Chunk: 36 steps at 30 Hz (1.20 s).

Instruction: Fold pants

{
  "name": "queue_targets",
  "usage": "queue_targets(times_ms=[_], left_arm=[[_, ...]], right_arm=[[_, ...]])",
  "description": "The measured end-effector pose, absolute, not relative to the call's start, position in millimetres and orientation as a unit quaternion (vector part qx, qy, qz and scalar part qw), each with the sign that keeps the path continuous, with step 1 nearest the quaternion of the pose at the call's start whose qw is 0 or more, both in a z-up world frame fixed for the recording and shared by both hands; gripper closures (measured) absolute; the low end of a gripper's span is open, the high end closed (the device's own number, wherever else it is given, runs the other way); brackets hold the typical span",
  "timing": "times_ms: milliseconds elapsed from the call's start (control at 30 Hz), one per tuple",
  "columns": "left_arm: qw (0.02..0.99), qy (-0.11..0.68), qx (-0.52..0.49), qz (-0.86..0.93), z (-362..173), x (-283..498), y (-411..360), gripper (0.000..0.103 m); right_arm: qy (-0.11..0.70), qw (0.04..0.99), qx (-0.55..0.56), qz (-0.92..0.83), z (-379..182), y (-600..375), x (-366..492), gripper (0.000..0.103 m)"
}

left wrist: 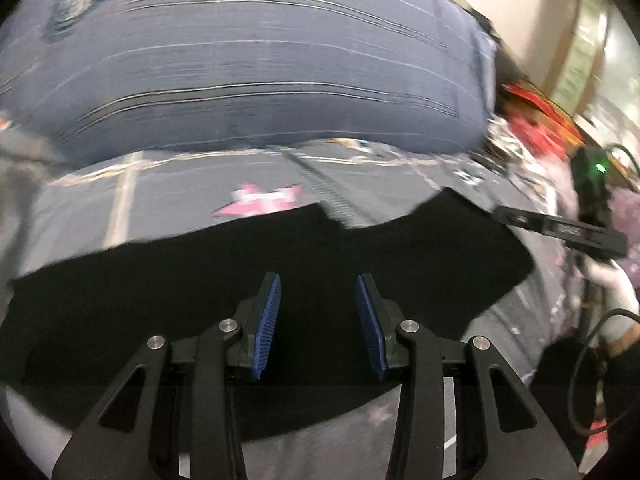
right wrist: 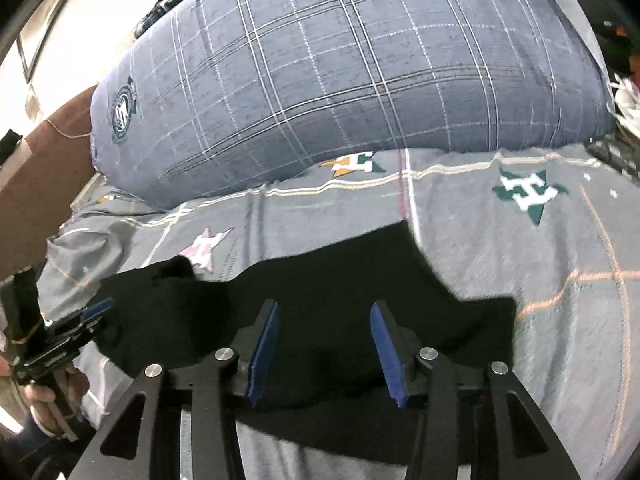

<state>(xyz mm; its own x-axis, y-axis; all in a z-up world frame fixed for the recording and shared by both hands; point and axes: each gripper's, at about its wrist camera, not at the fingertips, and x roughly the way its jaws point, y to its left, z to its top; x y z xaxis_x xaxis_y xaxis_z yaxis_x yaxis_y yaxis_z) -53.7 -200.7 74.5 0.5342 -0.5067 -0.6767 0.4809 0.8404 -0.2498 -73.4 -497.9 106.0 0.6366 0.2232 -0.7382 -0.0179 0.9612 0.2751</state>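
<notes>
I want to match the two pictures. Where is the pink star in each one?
Left wrist view: pink star at centre, just above the black pants.
Right wrist view: pink star left of centre, at the pants' edge.
Shared landmark: the big checked pillow behind.

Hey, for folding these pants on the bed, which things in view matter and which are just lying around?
Part of the job:
black pants, spread on the bedsheet
left gripper, open above them
right gripper, open above them

Just lying about:
plaid pillow
grey star-print bedsheet
red items past the pillow, too blurred to name
</notes>
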Motion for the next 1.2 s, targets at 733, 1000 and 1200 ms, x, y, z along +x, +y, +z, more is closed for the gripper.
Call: queue_targets(times_ms=[733,1000,1200], left_arm=[[0.832,0.408,0.092,-0.365,59,-3,-307,0.075],[0.839,0.369,0.101,-0.387,83,-20,-314,0.081],[0.836,0.380,0.098,-0.383,64,-24,-342,0.081]], right_arm=[[0.454,0.886,0.041,0.090,71,-533,-11,0.096],[0.388,0.917,0.031,0.083,147,-539,-78,0.096],[0.441,0.897,0.029,0.031,119,-565,-87,0.096]])
